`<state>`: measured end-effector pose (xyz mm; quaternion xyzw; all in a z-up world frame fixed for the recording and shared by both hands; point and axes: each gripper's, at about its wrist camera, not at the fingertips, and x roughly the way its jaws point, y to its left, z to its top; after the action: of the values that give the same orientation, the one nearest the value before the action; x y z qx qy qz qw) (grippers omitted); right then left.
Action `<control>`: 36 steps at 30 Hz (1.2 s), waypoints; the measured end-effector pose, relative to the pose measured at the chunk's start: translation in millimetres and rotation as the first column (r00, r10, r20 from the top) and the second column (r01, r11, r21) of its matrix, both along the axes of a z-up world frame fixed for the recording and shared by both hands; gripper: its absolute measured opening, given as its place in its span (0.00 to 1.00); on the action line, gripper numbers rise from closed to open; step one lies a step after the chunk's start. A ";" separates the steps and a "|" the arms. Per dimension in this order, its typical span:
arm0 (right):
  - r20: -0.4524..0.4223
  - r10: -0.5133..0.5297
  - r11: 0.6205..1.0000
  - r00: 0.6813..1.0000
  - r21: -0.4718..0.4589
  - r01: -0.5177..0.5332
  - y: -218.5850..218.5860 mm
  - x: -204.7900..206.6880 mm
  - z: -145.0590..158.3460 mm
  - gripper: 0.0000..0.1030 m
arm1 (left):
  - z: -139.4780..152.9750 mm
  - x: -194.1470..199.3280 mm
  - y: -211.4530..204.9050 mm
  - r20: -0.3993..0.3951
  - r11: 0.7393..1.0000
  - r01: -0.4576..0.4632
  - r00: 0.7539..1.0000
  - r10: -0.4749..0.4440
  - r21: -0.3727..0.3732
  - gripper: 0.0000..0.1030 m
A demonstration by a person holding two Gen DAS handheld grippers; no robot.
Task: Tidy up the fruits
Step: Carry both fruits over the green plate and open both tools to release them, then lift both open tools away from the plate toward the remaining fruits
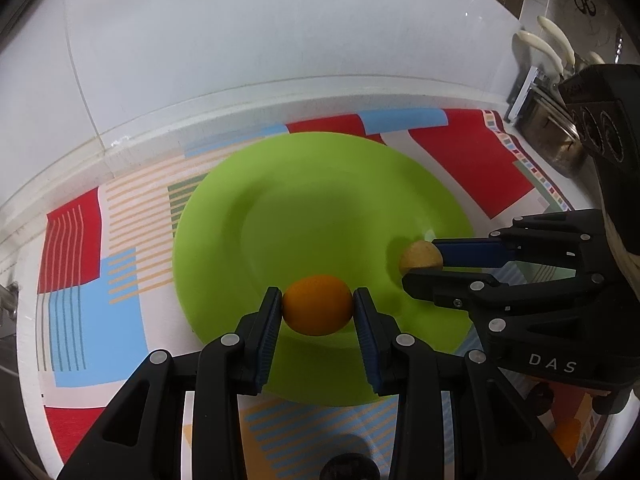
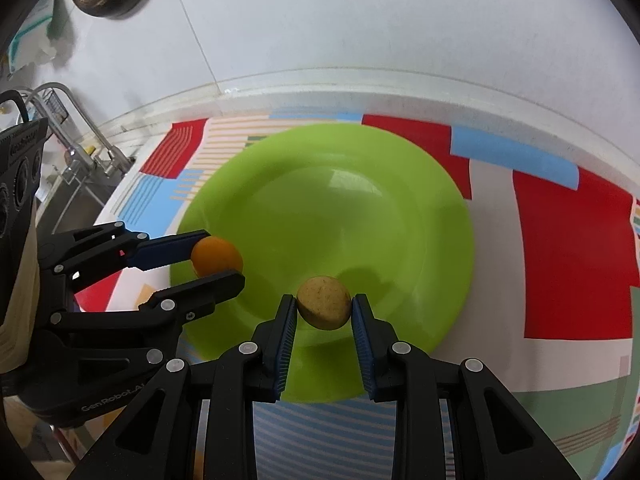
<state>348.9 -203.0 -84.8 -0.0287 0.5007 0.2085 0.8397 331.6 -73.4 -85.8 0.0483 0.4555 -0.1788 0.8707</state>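
A round green plate (image 1: pixel 320 200) lies on a patterned cloth. My left gripper (image 1: pixel 318 304) is shut on an orange fruit (image 1: pixel 318 305) and holds it above the plate's near rim. My right gripper (image 2: pixel 324 308) is shut on a small tan, speckled fruit (image 2: pixel 324 302) above the plate's near side. In the left wrist view the right gripper (image 1: pixel 422 260) comes in from the right with the tan fruit (image 1: pixel 418 257). In the right wrist view the left gripper (image 2: pixel 218 260) comes in from the left with the orange fruit (image 2: pixel 216 255), and the plate (image 2: pixel 340 208) lies below.
The red, blue and white patterned cloth (image 1: pixel 76 248) covers the counter up to a white wall (image 1: pixel 280 28). A knife rack (image 1: pixel 552 64) stands at the far right. A sink with a faucet (image 2: pixel 76 132) is at the left. Another orange fruit (image 1: pixel 568 434) lies on the cloth at lower right.
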 end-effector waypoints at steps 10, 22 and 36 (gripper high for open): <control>0.003 -0.023 1.000 1.000 0.002 0.023 -1.5 -0.2 -1.8 0.32 | 6.3 1.0 2.3 0.024 1.000 -0.025 0.999 0.025 0.007 0.41; 0.125 -0.078 0.997 0.989 0.037 0.074 -11.1 -45.3 45.4 0.33 | 56.3 -50.5 8.5 0.137 0.999 -0.044 0.990 0.046 -0.017 0.51; 0.262 -0.170 0.985 0.950 0.080 0.154 -17.5 -125.3 92.5 0.47 | 95.9 -125.4 22.7 0.219 0.989 -0.124 0.966 0.138 -0.075 0.64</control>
<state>223.6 -220.5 7.7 0.0092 0.3772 0.1476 0.9143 206.2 -50.7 10.1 0.0115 0.3513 -0.1280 0.9274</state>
